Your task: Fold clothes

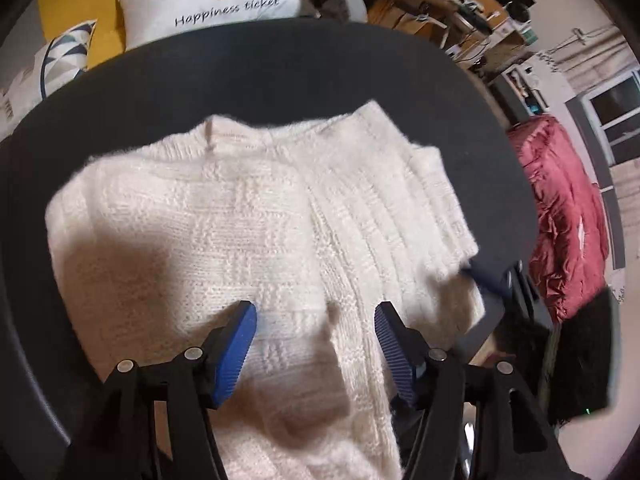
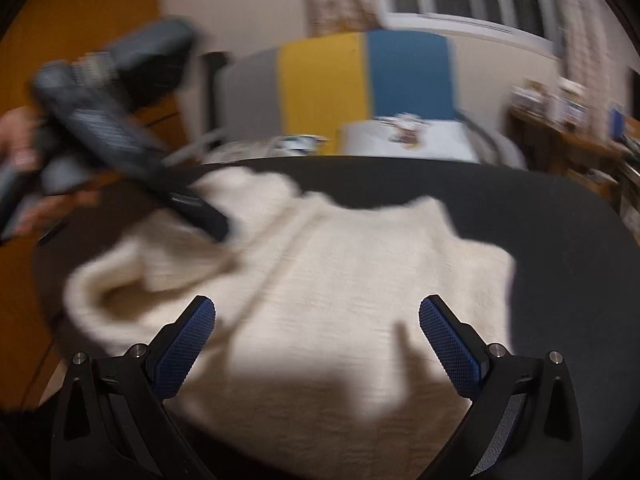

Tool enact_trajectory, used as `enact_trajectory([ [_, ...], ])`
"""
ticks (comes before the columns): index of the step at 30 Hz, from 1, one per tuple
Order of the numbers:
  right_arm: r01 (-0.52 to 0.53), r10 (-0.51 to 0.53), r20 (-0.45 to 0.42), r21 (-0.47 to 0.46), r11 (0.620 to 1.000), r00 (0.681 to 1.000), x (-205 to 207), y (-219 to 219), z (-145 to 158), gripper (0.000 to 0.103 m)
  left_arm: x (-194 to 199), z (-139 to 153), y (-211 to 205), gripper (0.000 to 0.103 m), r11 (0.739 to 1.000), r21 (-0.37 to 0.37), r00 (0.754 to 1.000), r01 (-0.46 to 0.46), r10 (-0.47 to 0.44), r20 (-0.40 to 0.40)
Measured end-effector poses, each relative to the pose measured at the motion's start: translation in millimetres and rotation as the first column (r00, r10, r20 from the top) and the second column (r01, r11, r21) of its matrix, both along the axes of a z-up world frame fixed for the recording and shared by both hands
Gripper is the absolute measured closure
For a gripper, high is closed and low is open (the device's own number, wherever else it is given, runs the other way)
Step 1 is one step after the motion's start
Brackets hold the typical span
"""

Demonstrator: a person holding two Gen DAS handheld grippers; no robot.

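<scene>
A cream knitted sweater (image 1: 192, 224) lies spread on a dark round table (image 1: 280, 68), its collar toward the far side and one side panel folded over the body. My left gripper (image 1: 316, 316) hovers above the sweater's lower middle, open, with nothing between its blue pads (image 1: 236, 344). My right gripper (image 2: 316, 308) is open too, over the near part of the sweater (image 2: 340, 280), and grips nothing. In the left wrist view it shows as a blurred blue tip (image 1: 490, 280) at the sweater's right edge. In the right wrist view a hand holds the left gripper (image 2: 208, 216) over the sweater's left side.
A white pillow (image 1: 208, 4) printed "Happiness ticket" and a patterned cushion (image 1: 60, 60) lie beyond the table's far rim. A red quilt (image 1: 560, 216) is heaped to the right, and a cluttered wooden desk (image 1: 440, 4) stands at the back right. Bare dark tabletop rings the sweater.
</scene>
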State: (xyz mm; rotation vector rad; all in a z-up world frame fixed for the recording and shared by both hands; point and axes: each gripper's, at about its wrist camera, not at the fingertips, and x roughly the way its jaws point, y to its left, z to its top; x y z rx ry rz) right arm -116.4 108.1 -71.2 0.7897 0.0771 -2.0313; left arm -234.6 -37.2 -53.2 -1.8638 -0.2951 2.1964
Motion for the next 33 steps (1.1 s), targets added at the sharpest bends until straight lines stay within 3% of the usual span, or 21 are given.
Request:
enact_trajectory([
  [2, -0.19, 0.198, 0.082, -0.093, 0.977, 0.977, 7.0, -5.1, 7.7, 0.0, -1.4, 1.8, -2.4, 0.04, 1.0, -0.004, 1.0, -0.006, 0.006, 0.009],
  [4, -0.25, 0.268, 0.123, -0.142, 0.958, 0.956, 7.2, -11.0, 7.8, 0.0, -2.9, 1.2, -3.4, 0.039, 1.0, -0.004, 1.0, -0.014, 0.014, 0.023],
  [9, -0.199, 0.293, 0.297, -0.309, 0.93, 0.909, -20.4, -21.6, -13.0, 0.0, -4.6, -6.3, 12.6, 0.031, 0.999, -0.031, 0.999, 0.017, -0.016, 0.03],
  [14, -0.103, 0.234, 0.447, -0.298, 0.949, 0.863, -37.4, -37.3, -26.0, 0.0, -5.1, -9.9, 18.3, 0.031, 0.997, -0.067, 0.998, 0.05, -0.047, 0.039],
  [18, -0.08, 0.193, 0.387, -0.29, 0.954, 0.901, -24.9, -23.0, -9.1, 0.0, -3.6, -6.8, 14.4, 0.031, 0.996, -0.056, 0.998, 0.062, -0.06, 0.036],
  [20, -0.067, 0.204, 0.424, -0.315, 0.947, 0.883, -25.9, -13.5, -12.7, 0.0, -3.2, -10.8, 11.4, 0.031, 0.997, -0.05, 0.997, 0.066, -0.063, 0.048],
  [22, -0.065, 0.195, 0.456, -0.284, 0.957, 0.868, -29.7, -16.2, -21.5, 0.0, -3.4, -12.4, 10.9, 0.03, 0.997, -0.05, 0.997, 0.066, -0.063, 0.052],
  [25, -0.093, 0.239, 0.462, -0.317, 0.944, 0.854, -33.7, -27.3, -22.2, 0.0, -5.4, -13.2, 12.8, 0.025, 0.995, -0.047, 0.994, 0.087, -0.084, 0.065],
  [28, -0.16, 0.311, 0.411, -0.362, 0.918, 0.857, -31.0, -44.6, -8.3, 0.0, -8.1, -17.7, 22.8, 0.016, 0.99, -0.045, 0.987, 0.133, -0.128, 0.098],
  [33, -0.242, 0.331, 0.261, -0.319, 0.916, 0.907, -17.0, -63.8, 20.1, 0.0, -10.8, -20.4, 36.5, 0.013, 0.967, -0.116, 0.967, 0.227, -0.209, 0.144],
])
